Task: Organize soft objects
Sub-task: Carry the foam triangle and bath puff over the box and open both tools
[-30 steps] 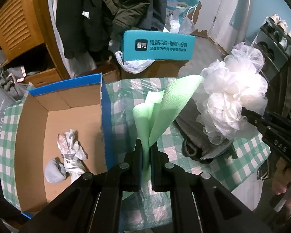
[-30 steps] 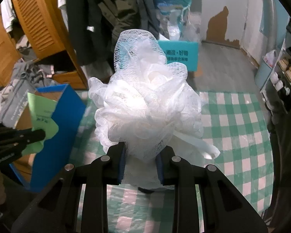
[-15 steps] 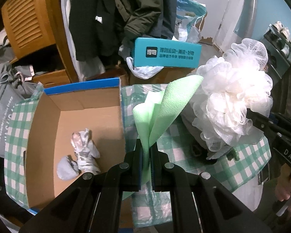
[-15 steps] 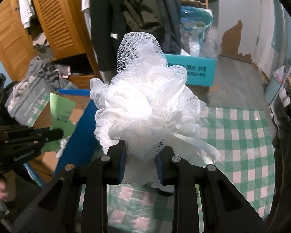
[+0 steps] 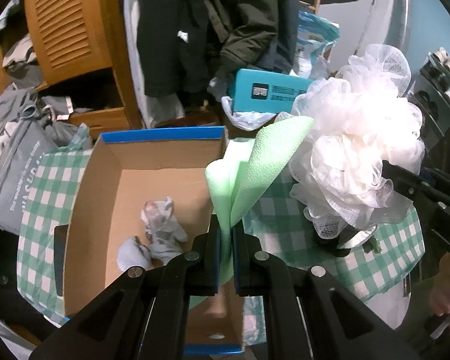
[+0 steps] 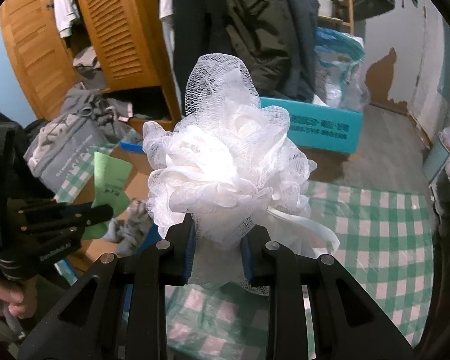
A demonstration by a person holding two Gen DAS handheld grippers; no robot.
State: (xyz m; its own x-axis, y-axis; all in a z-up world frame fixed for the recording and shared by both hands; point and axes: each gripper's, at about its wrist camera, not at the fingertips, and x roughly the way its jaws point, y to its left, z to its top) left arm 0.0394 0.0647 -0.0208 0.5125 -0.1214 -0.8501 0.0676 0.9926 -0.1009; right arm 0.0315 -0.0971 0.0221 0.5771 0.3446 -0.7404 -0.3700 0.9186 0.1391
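**Two soft things held above the box**

The left tongs [image 5: 225, 240] were clamped on a folded green cloth [image 5: 255, 162], and the right tongs [image 6: 217, 249] were closed around the base of a white mesh pouf [image 6: 228, 162]. Both loads hung in the air. In the left view the cloth sat at frame centre, over the right wall of the open cardboard box [image 5: 84, 198], with the pouf at right above the checked bench [image 5: 375, 264]. A crumpled grey rag [image 5: 162, 225] lay on the box floor, lower left of centre.

The step in hand looked like carrying both to the box. To do it well, each load should probably be brought over the open floor, clear of the blue-edged wall, lowered close to the bottom, then released one at a time so the pouf does not roll out.

The cloth's long axis ran from the tongs upward and to the right in the left view, free corner topmost. The pouf was roughly round, its loose net crown pointing to the top of the right view.
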